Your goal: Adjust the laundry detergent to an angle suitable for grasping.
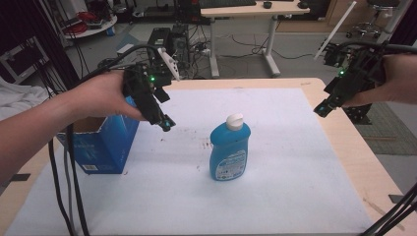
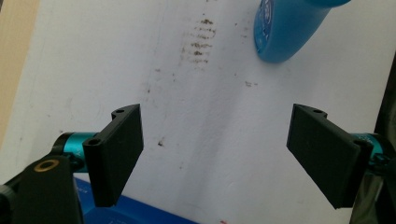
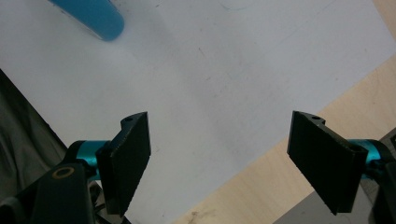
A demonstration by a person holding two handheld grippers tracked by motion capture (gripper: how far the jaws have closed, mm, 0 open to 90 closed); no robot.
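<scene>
From the high view, a blue bottle [image 1: 230, 147] with a white cap was seen standing upright near the middle of the white mat [image 1: 295, 196] that covered the tabletop [image 1: 344, 142], left free on both sides, seemingly so that it could be approached from either hand. The left gripper [image 1: 166, 124] was held above the mat just left of the bottle, angled down toward it, with the forearm brought in from the near left edge over an open blue box [image 1: 105, 142]. The right gripper [image 1: 320, 109] was held raised over the mat's far right edge, well apart from the bottle, with the wrist tipped downward.

In the left gripper view, the jaws were shown wide apart with nothing between them; the bottle's base [image 2: 285, 32] was seen ahead at the upper right, beyond a patch of brown specks [image 2: 201, 39] on the mat.

In the right gripper view, the jaws were likewise spread and empty above the mat's edge, and a blue part of the bottle [image 3: 91, 16] was caught at the upper left.
</scene>
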